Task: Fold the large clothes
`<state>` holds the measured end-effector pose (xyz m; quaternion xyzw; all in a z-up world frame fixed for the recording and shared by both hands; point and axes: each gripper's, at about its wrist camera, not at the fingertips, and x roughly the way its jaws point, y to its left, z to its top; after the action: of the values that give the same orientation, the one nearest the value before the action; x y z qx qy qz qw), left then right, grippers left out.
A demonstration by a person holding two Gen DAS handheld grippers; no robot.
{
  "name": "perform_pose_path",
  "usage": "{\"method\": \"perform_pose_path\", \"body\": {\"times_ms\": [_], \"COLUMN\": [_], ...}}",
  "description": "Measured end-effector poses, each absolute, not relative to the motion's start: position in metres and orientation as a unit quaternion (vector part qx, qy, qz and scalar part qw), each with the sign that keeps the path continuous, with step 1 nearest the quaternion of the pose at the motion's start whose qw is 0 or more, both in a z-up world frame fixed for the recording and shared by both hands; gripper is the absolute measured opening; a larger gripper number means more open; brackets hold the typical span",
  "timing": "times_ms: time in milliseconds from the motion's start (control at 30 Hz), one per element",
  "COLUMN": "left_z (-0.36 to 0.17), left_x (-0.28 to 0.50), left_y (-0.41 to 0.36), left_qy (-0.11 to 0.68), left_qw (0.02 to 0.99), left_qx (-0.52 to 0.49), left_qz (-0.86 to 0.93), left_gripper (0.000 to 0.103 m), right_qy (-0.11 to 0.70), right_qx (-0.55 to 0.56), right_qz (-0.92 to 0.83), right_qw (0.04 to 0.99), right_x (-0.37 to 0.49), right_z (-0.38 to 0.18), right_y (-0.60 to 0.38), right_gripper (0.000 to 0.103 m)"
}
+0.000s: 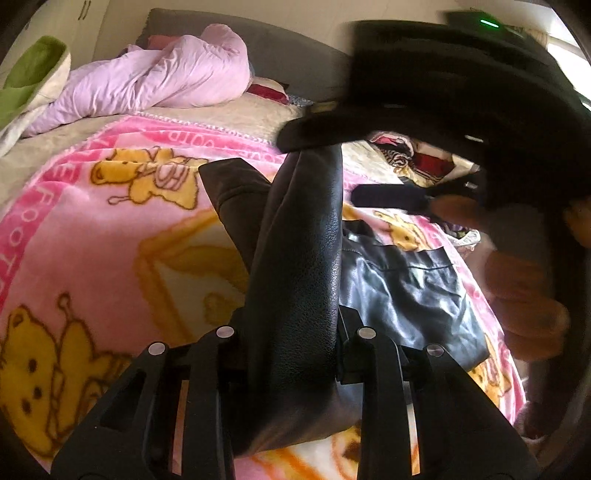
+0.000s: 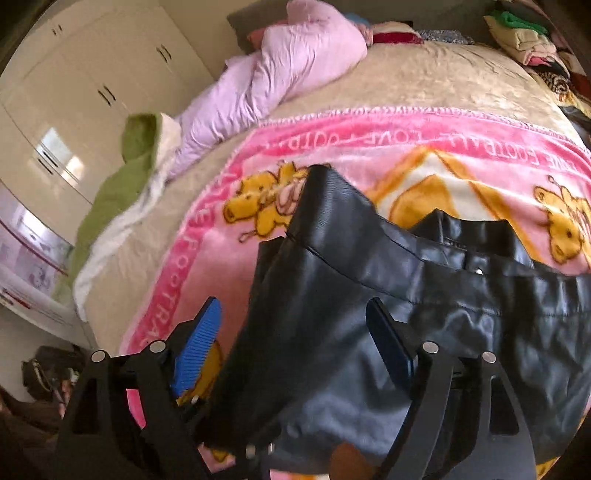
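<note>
A black leather garment (image 1: 402,291) lies on a pink cartoon-bear blanket (image 1: 92,236) on the bed. My left gripper (image 1: 295,332) is shut on a long fold of it (image 1: 299,266), which rises between the jaws and hides the pads. In the left wrist view the right gripper (image 1: 461,92) hovers blurred at upper right, a hand (image 1: 524,295) below it. In the right wrist view the garment (image 2: 424,314) sits between and over my right gripper (image 2: 295,325), whose blue pads (image 2: 199,343) stand wide apart, open.
A lilac duvet (image 2: 288,70) and a green-and-white blanket (image 2: 122,188) lie at the bed's far left side. Folded clothes (image 2: 524,33) are stacked at the far right. White wardrobes (image 2: 74,92) stand beyond the bed's left edge.
</note>
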<state>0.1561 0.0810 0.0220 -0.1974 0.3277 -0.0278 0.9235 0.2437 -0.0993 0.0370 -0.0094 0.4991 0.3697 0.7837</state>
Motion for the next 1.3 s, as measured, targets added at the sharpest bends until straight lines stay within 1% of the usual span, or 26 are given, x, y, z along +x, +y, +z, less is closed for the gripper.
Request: {"method": "perform_pose_path", "body": {"times_ms": [167,233,367,400,433,467,500,533,633,733,933,1000,1033,1100,1133,1167,1200,1300], "left_z": [0.025,0.027,0.029,0.029,0.029,0.029,0.029,0.029,0.032,0.04,0.061,0.066,0.069,0.075,0.078,0.079,0.079,0.075], "left_x": [0.155,0.155,0.154,0.153,0.153,0.153,0.153,0.153,0.151,0.147,0.14,0.137,0.136,0.13,0.127,0.124,0.123,0.126], "left_y": [0.078,0.076,0.074,0.073,0.073,0.073,0.074,0.075,0.07,0.053,0.006,-0.013,-0.023,-0.034,-0.038,-0.039,-0.039,-0.032], "left_qy": [0.32,0.318,0.315,0.315,0.316,0.316,0.317,0.317,0.313,0.3,0.274,0.266,0.261,0.245,0.239,0.236,0.233,0.242], "left_qw": [0.925,0.926,0.927,0.927,0.927,0.927,0.926,0.926,0.928,0.937,0.949,0.951,0.952,0.951,0.949,0.947,0.947,0.949], "left_qx": [-0.201,-0.199,-0.199,-0.199,-0.197,-0.197,-0.2,-0.202,-0.194,-0.167,-0.123,-0.107,-0.1,-0.106,-0.114,-0.119,-0.12,-0.12], "left_qz": [-0.039,-0.042,-0.045,-0.045,-0.044,-0.043,-0.045,-0.046,-0.051,-0.06,-0.1,-0.115,-0.125,-0.153,-0.17,-0.18,-0.185,-0.161], "left_gripper": [0.019,0.019,0.019,0.019,0.019,0.019,0.019,0.019,0.02,0.021,0.029,0.036,0.037,0.048,0.051,0.056,0.059,0.059], "right_qy": [0.532,0.541,0.542,0.541,0.538,0.536,0.53,0.518,0.489,0.467,0.432,0.428,0.426,0.423,0.427,0.43,0.431,0.438], "right_qx": [-0.067,-0.09,-0.111,-0.114,-0.111,-0.109,-0.106,-0.107,-0.101,-0.08,-0.019,0.002,0.015,0.032,0.046,0.064,0.073,0.114], "right_qz": [0.357,0.357,0.35,0.348,0.351,0.355,0.361,0.368,0.383,0.395,0.413,0.414,0.413,0.403,0.395,0.387,0.384,0.379], "right_qw": [0.765,0.757,0.756,0.758,0.758,0.758,0.76,0.765,0.778,0.787,0.801,0.804,0.805,0.811,0.812,0.813,0.813,0.807], "right_x": [0.255,0.257,0.258,0.259,0.258,0.258,0.256,0.252,0.247,0.247,0.254,0.257,0.26,0.266,0.271,0.277,0.28,0.291], "right_z": [0.019,0.014,0.009,0.008,0.007,0.007,0.008,0.011,0.022,0.035,0.054,0.055,0.055,0.052,0.047,0.041,0.037,0.018], "right_y": [-0.068,-0.061,-0.061,-0.062,-0.065,-0.067,-0.069,-0.073,-0.091,-0.119,-0.192,-0.219,-0.237,-0.265,-0.283,-0.302,-0.312,-0.353], "right_gripper": [0.081,0.086,0.085,0.08,0.072,0.067,0.055,0.046,0.032,0.027,0.021,0.02,0.019,0.018,0.017,0.017,0.017,0.017]}}
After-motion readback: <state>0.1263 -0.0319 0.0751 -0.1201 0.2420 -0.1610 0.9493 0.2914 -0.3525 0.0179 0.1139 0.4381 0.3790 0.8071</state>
